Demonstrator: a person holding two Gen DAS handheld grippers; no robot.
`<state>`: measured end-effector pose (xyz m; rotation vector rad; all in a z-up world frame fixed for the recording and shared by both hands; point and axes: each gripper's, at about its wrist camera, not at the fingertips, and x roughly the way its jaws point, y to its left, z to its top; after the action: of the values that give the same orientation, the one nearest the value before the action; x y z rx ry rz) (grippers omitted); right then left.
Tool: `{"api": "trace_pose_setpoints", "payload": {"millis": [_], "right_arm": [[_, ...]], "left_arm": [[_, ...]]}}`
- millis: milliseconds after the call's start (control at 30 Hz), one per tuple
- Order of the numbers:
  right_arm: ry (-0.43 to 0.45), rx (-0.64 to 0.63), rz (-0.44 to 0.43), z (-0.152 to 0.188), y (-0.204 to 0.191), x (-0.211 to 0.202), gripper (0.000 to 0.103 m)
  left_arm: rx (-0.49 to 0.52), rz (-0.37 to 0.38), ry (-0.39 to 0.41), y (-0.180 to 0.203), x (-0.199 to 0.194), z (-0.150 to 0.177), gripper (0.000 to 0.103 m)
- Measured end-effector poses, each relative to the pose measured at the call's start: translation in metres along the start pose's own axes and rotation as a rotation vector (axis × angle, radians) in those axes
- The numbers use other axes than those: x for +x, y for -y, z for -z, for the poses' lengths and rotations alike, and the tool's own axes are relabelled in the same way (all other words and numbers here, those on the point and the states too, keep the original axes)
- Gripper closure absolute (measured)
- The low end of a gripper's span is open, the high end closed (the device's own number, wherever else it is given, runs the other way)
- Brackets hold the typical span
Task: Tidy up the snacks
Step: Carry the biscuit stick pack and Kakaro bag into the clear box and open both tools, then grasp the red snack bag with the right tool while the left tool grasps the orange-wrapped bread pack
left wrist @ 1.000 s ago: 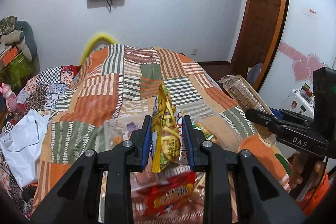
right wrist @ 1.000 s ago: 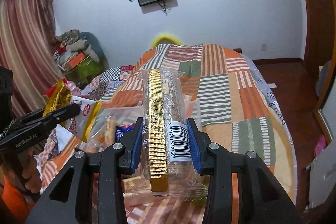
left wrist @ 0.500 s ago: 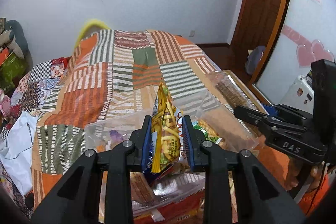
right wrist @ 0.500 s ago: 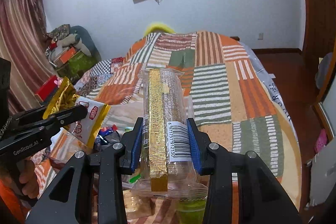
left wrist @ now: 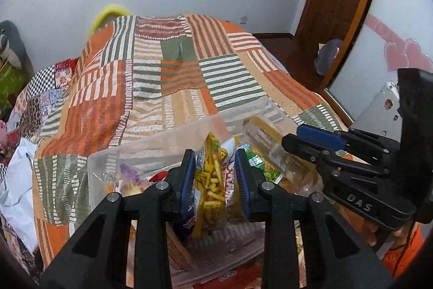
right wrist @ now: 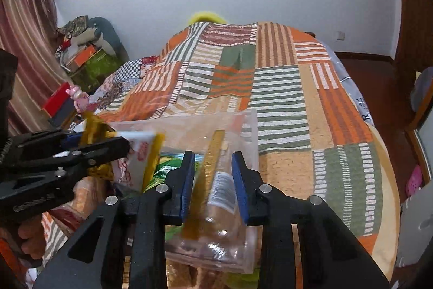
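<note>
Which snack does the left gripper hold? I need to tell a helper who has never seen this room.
On the patchwork bedspread sits a clear plastic bin of snacks. Over it, the left gripper clamps a yellow packet picturing fries, standing upright, unlike the right gripper's clear gold-striped biscuit sleeve.

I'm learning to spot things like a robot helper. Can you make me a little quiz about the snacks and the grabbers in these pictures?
1. True or false: the left gripper is empty.
2. What does the right gripper hold? A) a red can B) a clear packet with a gold strip C) nothing
3. Fill in: both snacks are above the clear plastic ____.

Key:
1. False. It is shut on the yellow fries bag.
2. B, the clear packet, with a barcode label.
3. The clear plastic bin, which sits on the striped patchwork bedspread with other snacks inside.
</note>
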<state>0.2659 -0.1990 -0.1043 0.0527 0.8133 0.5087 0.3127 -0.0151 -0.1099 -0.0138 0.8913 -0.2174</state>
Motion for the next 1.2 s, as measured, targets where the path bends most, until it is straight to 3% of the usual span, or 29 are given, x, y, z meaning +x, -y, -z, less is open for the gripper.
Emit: {"api": "trace_pose_setpoints", "payload": {"millis": [67, 233, 400, 533, 667, 833, 967, 1200], "right_arm": [[0.000, -0.010, 0.006, -0.001, -0.003, -0.001, 0.077], [-0.004, -0.035, 0.007, 0.002, -0.007, -0.005, 0.077], [-0.004, -0.050, -0.004, 0.006, -0.013, -0.016, 0.074], [0.017, -0.059, -0.021, 0.011, -0.018, -0.031, 0.065], [0.034, -0.101, -0.032, 0.016, -0.030, -0.045, 0.065], [0.039, -0.130, -0.066, 0.025, -0.046, -0.056, 0.064], [0.032, -0.138, -0.093, 0.034, -0.059, -0.055, 0.054], [-0.024, -0.136, -0.140, 0.053, -0.077, -0.039, 0.044]], "left_arm": [[-0.010, -0.003, -0.004, -0.002, 0.000, 0.000, 0.069], [-0.037, -0.015, 0.030, -0.007, -0.015, 0.002, 0.044], [-0.045, -0.017, 0.087, -0.011, -0.044, 0.005, 0.036], [-0.030, -0.042, 0.119, -0.014, -0.066, 0.013, 0.034], [-0.040, -0.050, 0.129, -0.021, -0.085, 0.028, 0.024], [-0.031, -0.075, 0.135, -0.028, -0.105, 0.055, 0.023], [-0.016, -0.101, 0.137, -0.032, -0.117, 0.077, 0.021], [-0.050, -0.147, 0.106, -0.056, -0.117, 0.113, 0.015]]}}
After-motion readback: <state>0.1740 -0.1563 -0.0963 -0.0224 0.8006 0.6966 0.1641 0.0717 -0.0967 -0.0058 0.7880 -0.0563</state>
